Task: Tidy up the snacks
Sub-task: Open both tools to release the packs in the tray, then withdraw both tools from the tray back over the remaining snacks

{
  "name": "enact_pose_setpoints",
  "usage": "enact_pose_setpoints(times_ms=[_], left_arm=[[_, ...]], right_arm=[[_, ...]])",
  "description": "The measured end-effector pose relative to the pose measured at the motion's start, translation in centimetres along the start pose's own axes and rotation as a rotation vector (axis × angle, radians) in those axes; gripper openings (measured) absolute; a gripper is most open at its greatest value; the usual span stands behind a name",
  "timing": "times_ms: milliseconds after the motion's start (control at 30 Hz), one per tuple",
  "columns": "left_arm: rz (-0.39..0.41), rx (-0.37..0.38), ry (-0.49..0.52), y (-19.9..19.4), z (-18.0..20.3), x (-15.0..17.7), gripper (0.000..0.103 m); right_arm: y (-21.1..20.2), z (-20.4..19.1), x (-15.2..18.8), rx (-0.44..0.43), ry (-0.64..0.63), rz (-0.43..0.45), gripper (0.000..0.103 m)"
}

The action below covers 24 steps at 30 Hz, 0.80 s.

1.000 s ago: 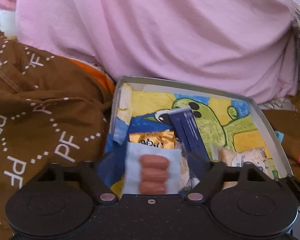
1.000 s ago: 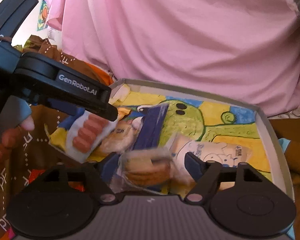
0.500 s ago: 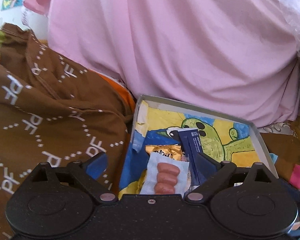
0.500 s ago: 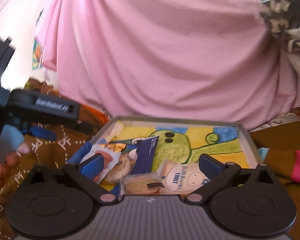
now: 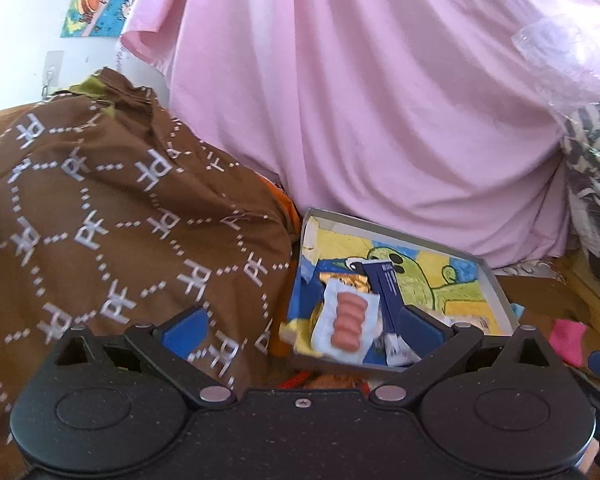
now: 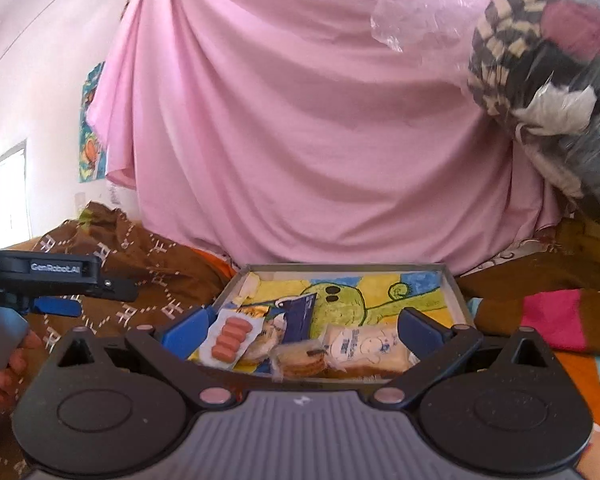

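Both tongs stand released and empty. My right tongs [image 6: 300, 326] face the tray [image 6: 454, 284] at lower centre of their frame; my left tongs [image 5: 302, 326] sit lower left of it, so I judge the right nearer. The tray holds the sausage packet [image 6: 230, 338], its long axis running toward the upper right, a gold wrapper [image 5: 346, 280], a navy packet [image 6: 298, 316], a cookie pack [image 6: 300, 360] and a toast packet [image 6: 364, 348], crowded along the near edge.
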<state>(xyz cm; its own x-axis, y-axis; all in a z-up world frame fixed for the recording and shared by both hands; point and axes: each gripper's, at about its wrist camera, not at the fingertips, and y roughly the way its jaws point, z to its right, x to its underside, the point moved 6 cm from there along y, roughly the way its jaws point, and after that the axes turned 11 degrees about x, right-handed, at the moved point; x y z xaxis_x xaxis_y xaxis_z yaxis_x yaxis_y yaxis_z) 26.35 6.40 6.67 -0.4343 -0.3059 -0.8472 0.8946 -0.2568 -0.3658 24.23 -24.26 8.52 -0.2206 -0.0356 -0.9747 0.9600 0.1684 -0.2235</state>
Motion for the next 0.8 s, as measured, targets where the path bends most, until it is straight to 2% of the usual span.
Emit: enact_pose_setpoints(times_ms=[367,633,800], left_arm=[[-0.027,-0.008,0.031,-4.6,-1.3,4.0,0.102],[-0.071,-0.008,0.085,-5.3,-1.5,6.8,0.102],[-0.130,0.003,0.135,-5.1,-1.2,9.3,0.102]], right_arm=[[-4.9,-1.3,3.1,-0.012,-0.070,-0.046,0.103],[-5.6,-1.4,6.8,-0.007,-0.086,-0.158,0.103],[-5.6,-0.8,8.9,0.043,-0.105,-0.224,0.103]])
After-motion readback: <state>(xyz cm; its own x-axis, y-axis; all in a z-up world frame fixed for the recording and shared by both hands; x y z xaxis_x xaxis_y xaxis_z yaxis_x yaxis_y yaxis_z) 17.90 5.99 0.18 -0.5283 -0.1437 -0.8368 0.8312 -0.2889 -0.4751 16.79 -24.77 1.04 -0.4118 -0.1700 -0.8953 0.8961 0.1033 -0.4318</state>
